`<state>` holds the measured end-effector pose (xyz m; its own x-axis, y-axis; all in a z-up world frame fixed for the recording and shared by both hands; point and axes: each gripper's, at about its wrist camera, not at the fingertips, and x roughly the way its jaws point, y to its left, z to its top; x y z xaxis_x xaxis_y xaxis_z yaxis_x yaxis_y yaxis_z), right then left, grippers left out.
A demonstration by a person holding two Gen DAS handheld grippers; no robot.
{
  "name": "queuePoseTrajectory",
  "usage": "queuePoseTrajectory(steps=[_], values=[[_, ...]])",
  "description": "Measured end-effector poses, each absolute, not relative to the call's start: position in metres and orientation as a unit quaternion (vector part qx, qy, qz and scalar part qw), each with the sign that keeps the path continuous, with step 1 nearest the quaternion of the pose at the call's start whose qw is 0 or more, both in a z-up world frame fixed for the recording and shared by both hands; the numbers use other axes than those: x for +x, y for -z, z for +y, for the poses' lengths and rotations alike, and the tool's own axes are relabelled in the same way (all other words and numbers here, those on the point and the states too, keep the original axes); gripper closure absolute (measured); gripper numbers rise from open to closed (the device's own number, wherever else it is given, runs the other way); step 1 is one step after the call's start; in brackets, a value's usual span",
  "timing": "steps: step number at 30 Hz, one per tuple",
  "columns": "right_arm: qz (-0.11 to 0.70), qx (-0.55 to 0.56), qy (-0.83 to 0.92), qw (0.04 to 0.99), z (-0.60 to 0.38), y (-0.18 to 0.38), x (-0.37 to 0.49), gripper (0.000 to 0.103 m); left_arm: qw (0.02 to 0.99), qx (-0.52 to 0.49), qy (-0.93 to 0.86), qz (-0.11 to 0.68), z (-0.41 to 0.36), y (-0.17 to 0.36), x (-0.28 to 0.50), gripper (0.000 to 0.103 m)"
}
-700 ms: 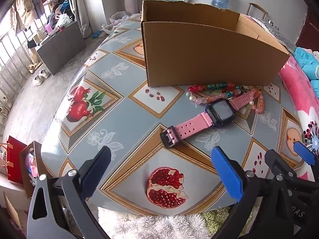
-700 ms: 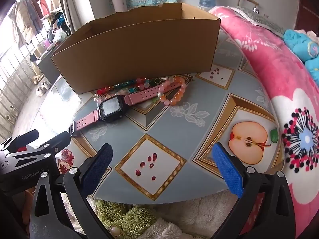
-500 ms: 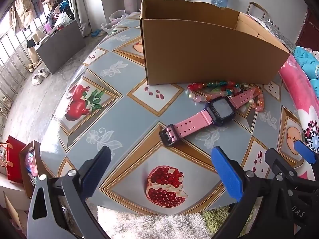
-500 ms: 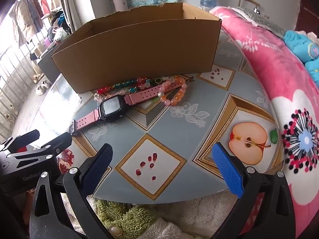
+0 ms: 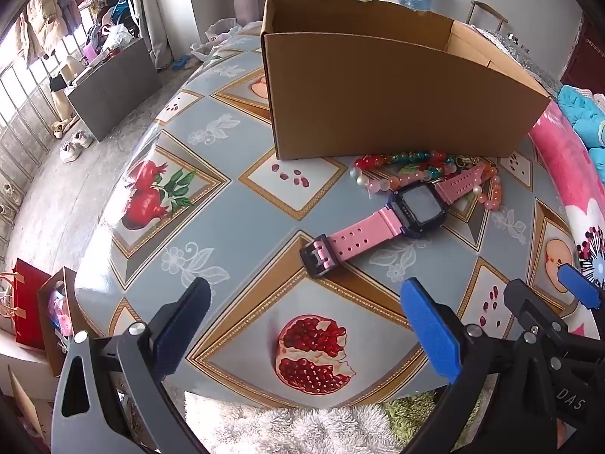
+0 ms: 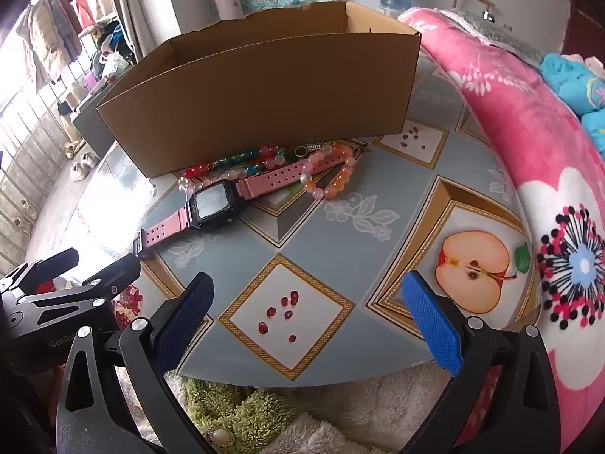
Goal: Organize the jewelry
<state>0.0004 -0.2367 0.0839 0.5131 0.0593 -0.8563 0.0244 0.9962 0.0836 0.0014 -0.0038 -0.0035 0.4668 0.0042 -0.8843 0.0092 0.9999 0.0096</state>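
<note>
A pink-strapped watch with a dark face [image 5: 418, 208] [image 6: 211, 206] lies flat on the patterned table. Behind it, against an open cardboard box [image 5: 378, 102] [image 6: 264, 102], lie bead bracelets: a red and teal one [image 5: 397, 159] [image 6: 227, 162] and a peach and pink one [image 5: 491, 189] [image 6: 336, 185]. My left gripper [image 5: 306, 325] is open and empty, low over the table's near edge, short of the watch buckle. My right gripper [image 6: 308, 325] is open and empty, over the near edge to the right of the watch. The box's inside is hidden.
The round table [image 5: 211, 204] carries a fruit-print cloth. A pink flowered blanket [image 6: 529, 132] lies along the right side. A fluffy rug [image 5: 295, 427] lies below the near edge. My left gripper shows in the right wrist view [image 6: 64, 287].
Both grippers have crept slightly forward toward the table; the watch and box sit a little lower in both views. Both stay open. Nothing on the table has moved.
</note>
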Motion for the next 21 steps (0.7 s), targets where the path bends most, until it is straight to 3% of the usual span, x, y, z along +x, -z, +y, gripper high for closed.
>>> queuePoseTrajectory(steps=[21], values=[[0.488, 0.041, -0.010, 0.872, -0.2356, -0.0872, 0.0000, 0.007, 0.858, 0.007, 0.002, 0.514, -0.0053, 0.0037, 0.0009, 0.004]])
